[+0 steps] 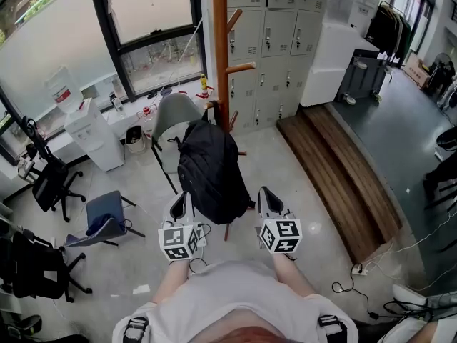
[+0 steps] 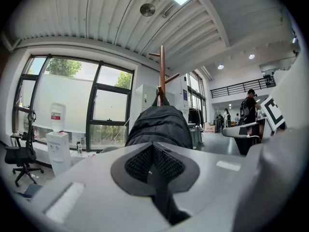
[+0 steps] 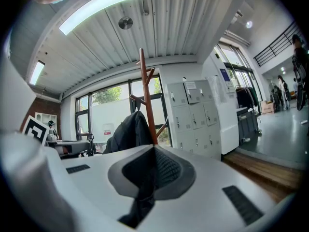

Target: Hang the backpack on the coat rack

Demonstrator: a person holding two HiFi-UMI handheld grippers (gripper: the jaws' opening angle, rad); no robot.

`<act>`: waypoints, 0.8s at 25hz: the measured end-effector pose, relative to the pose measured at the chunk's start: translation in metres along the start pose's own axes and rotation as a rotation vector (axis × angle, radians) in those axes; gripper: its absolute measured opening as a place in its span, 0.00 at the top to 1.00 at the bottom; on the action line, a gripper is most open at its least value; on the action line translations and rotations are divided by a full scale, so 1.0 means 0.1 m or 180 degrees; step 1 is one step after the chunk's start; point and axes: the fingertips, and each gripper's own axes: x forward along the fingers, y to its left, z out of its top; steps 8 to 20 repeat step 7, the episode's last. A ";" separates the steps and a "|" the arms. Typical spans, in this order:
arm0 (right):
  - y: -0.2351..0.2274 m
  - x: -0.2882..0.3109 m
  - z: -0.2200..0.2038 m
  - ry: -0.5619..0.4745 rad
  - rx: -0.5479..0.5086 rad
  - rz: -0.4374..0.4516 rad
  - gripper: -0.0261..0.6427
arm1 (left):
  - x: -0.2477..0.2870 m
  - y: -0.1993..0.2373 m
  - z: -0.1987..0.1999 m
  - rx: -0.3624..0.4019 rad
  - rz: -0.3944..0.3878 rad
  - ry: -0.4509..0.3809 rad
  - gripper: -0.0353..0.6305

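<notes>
Black fabric backpack (image 1: 209,170) appears to hang by its top loop from a low peg of the tall brown wooden coat rack (image 1: 221,48), so the task looks done, with the left gripper (image 1: 180,204) and right gripper (image 1: 266,197) just short of it, jaws together on nothing.

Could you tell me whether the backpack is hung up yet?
Hung up: the backpack dangles by its top from the coat rack.
</notes>
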 end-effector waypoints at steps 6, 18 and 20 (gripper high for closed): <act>-0.01 0.01 -0.02 0.0002 0.0054 0.0005 0.95 | 0.00 0.00 0.01 0.0009 0.0003 -0.0022 0.93; 0.00 0.01 -0.02 -0.0004 0.0076 0.0010 0.95 | 0.00 0.00 0.01 0.0011 0.0005 -0.0025 0.93; 0.00 0.01 -0.02 -0.0004 0.0076 0.0010 0.95 | 0.00 0.00 0.01 0.0011 0.0005 -0.0025 0.93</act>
